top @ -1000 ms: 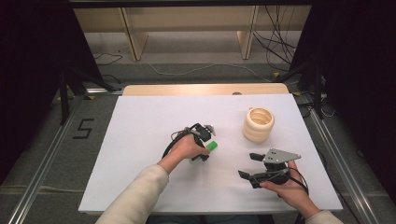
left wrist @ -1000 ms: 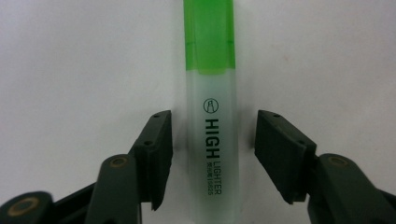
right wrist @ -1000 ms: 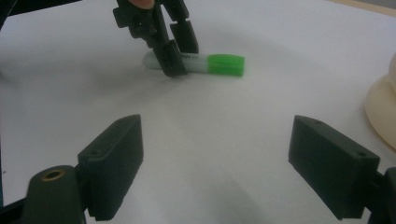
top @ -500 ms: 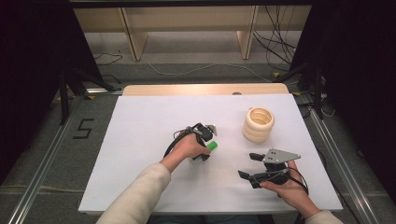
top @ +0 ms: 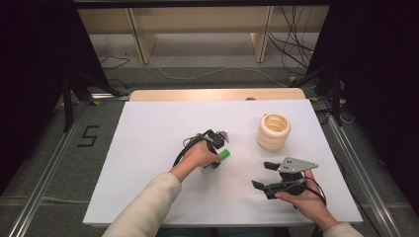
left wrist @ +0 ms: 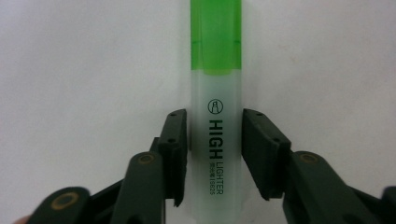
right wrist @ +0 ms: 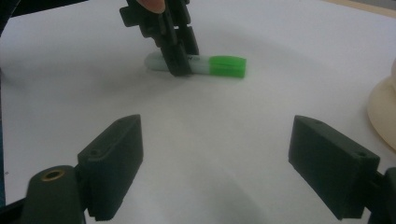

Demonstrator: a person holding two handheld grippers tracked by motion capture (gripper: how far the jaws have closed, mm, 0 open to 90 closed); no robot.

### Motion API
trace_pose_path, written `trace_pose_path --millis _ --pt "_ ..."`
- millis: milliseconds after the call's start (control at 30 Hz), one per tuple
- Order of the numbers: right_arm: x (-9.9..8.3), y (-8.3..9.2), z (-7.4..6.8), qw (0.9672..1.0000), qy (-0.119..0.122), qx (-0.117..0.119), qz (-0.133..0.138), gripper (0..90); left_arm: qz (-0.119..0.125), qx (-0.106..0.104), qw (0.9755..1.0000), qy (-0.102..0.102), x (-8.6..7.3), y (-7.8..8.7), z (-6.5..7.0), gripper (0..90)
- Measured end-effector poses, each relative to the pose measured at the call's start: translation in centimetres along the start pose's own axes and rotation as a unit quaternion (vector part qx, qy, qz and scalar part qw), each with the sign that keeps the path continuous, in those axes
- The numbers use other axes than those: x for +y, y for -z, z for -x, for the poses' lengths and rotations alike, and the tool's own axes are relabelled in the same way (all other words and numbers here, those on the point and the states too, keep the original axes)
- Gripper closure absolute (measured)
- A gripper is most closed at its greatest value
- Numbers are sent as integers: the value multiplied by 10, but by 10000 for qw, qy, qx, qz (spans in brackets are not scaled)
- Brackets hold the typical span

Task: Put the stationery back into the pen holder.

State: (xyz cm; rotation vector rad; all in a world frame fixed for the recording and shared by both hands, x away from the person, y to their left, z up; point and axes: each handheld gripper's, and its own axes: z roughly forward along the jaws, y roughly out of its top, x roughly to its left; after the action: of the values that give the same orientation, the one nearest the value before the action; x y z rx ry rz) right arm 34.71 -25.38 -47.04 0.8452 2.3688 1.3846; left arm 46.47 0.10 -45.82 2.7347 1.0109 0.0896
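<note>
A highlighter (left wrist: 215, 70) with a green cap and a frosted white barrel lies flat on the white table (top: 148, 148). My left gripper (left wrist: 215, 140) points straight down on it, its jaws pressed to both sides of the barrel just behind the cap. In the high view the left gripper (top: 213, 164) is mid-table with the green cap of the highlighter (top: 224, 154) sticking out to the right. My right gripper (top: 262, 175) is held near the front right, open wide and empty. The right gripper view looks between its open jaws at the highlighter (right wrist: 219, 65) and the left gripper (right wrist: 175, 60).
A stack of pale wooden rings (top: 273, 131) stands at the right of the table, behind the right gripper, and its edge shows in the right gripper view (right wrist: 383, 107). A wooden board (top: 217, 95) borders the table's far edge.
The left hand and its gripper have shifted very slightly toward the front edge over the highlighter. The right gripper has stayed where it was.
</note>
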Motion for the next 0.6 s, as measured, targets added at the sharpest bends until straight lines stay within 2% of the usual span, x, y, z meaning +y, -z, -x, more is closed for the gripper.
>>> trace_pose_path --millis 67,233,300,367,500,533,600 --pt "0 0 0 10000 -1 0 -2 189 6 11 10000 19 0 0 1 659" --pt "0 0 0 10000 0 -2 -4 189 -19 77 10000 -54 -1 1 2 662" --pt "0 0 0 10000 2 -2 -3 189 72 79 9999 51 -2 1 2 662" --pt "0 0 0 10000 9 0 -10 189 114 68 9999 28 -4 1 1 663" --pt "0 0 0 10000 1 -2 -15 189 408 104 9991 79 -11 2 2 663" --pt "0 0 0 10000 -2 -2 -12 189 461 74 9989 51 -13 3 2 663" --pt "0 0 0 10000 -6 -4 -14 189 735 -32 9973 64 -18 6 3 663"
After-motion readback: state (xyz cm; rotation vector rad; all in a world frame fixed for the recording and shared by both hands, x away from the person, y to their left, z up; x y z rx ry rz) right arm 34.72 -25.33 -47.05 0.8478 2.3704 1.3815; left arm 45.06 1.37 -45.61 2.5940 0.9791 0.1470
